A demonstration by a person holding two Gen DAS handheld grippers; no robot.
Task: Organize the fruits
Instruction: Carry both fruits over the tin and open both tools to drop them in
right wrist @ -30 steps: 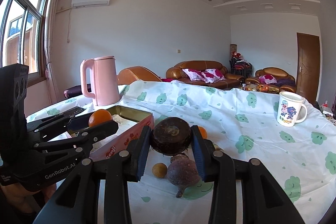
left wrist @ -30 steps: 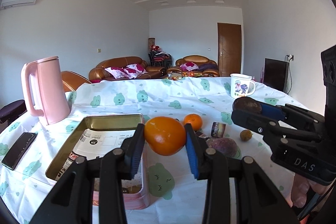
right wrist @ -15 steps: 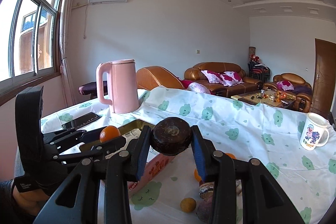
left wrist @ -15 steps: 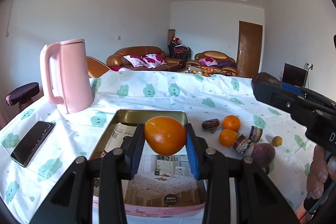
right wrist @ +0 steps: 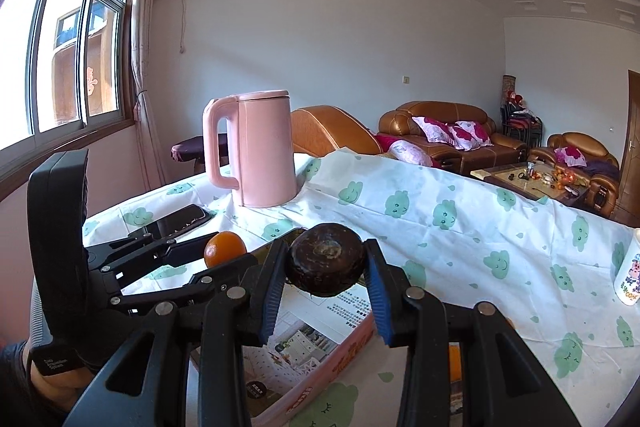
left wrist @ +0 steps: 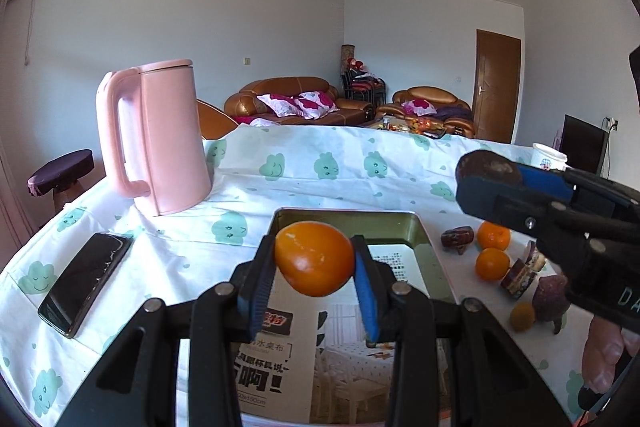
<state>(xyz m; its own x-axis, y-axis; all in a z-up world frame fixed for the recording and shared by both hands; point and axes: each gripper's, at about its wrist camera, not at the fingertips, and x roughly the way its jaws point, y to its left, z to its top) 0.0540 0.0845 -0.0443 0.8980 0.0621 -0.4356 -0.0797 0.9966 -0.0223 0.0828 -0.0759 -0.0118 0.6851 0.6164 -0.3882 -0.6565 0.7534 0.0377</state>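
Note:
My left gripper (left wrist: pixel 316 259) is shut on an orange (left wrist: pixel 314 257) and holds it above the open metal tin (left wrist: pixel 348 217) lined with printed paper. My right gripper (right wrist: pixel 326 265) is shut on a dark brown round fruit (right wrist: pixel 326 261), held above the tin's pink outer wall (right wrist: pixel 344 359). In the left wrist view the right gripper (left wrist: pixel 492 173) comes in from the right with the brown fruit (left wrist: pixel 486 165). In the right wrist view the left gripper (right wrist: pixel 224 251) with its orange (right wrist: pixel 225 247) is at the left. Loose on the cloth right of the tin lie two small oranges (left wrist: pixel 492 263), a purple fruit (left wrist: pixel 550 301) and a small yellow fruit (left wrist: pixel 522 317).
A pink kettle (left wrist: pixel 156 139) stands at the back left of the table. A black phone (left wrist: pixel 86 283) lies at the left near the table edge. A white mug (right wrist: pixel 630 275) stands at the right. Dark dates (left wrist: pixel 458 239) lie beside the small oranges.
Both grippers have moved left with their fruits, from over the loose fruit to above the tin. The kettle now looks closer and larger.

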